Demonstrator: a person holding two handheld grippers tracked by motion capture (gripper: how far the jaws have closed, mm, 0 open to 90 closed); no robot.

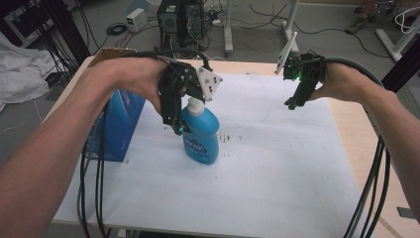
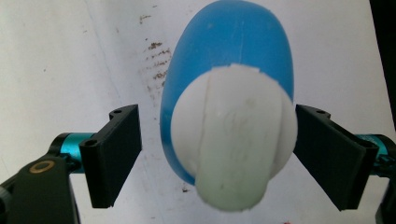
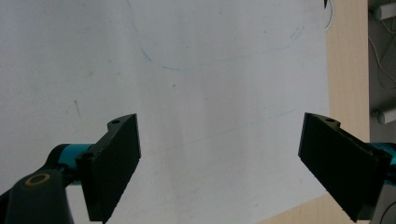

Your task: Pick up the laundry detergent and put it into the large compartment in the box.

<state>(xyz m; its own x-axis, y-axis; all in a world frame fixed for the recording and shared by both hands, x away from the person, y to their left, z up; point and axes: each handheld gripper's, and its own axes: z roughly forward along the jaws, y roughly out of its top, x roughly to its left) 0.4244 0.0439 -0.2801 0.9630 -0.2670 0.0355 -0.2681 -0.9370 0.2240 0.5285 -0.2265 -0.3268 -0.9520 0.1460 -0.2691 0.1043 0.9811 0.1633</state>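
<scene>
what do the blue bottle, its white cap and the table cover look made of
Bottle: likely plastic, smooth with a soft sheen.
Cap: matte white plastic, with moulded seams.
Cover: looks like thin white paper or sheet, flat, matte, smudged; can't tell which.

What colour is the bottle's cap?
White cap on a blue bottle; clearest in the left gripper view.

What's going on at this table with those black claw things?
A person holds a two-jaw gripper in each hand over a white sheet on the table. The left gripper is down around the blue bottle, its open jaws on either side of the white cap, not yet squeezing. The right gripper hangs open above bare sheet, holding nothing. A blue box stands beside the left forearm.
</scene>
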